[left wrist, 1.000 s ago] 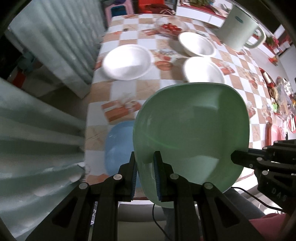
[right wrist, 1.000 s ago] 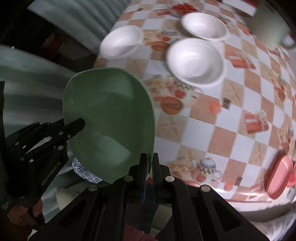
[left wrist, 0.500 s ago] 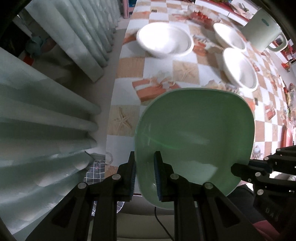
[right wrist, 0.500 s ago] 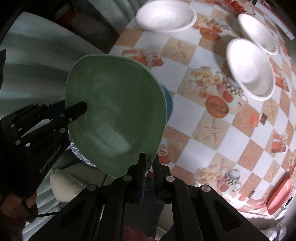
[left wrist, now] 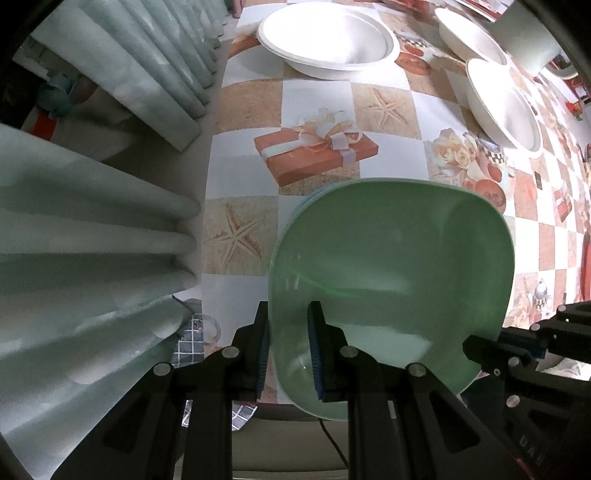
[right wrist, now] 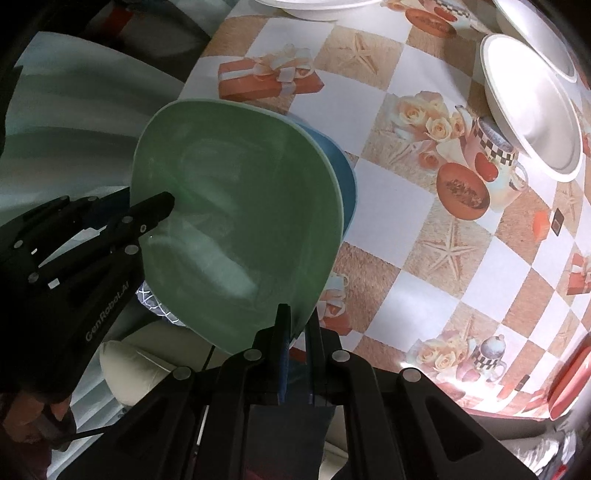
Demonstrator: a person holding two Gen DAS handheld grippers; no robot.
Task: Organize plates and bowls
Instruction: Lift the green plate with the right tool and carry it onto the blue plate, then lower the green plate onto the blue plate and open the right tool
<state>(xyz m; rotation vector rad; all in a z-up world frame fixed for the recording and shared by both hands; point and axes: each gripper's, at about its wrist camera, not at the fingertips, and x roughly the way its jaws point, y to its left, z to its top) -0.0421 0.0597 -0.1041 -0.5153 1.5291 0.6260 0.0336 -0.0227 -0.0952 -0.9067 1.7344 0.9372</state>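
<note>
A pale green squarish plate (left wrist: 391, 273) is held by both grippers low over the near corner of the table. My left gripper (left wrist: 288, 350) is shut on its near-left rim. In the right wrist view the same green plate (right wrist: 236, 214) has my right gripper (right wrist: 297, 328) shut on its near-right rim. A blue plate (right wrist: 341, 181) lies right under it on the tablecloth, with only its edge showing. Whether the two plates touch I cannot tell. Three white bowls stand farther back: one at the far left (left wrist: 328, 37), two at the right (left wrist: 502, 103) (left wrist: 469, 33).
The checkered tablecloth (left wrist: 317, 103) has its left edge beside pale green curtains (left wrist: 110, 184). A pale jug (left wrist: 532, 44) stands at the far right. A red dish (right wrist: 572, 373) sits at the near right edge. A cushioned seat (right wrist: 125, 369) lies below the table's near edge.
Both grippers have brought the green plate down and forward, from well above the table to just over the blue plate. Both grips stayed shut on its rim.
</note>
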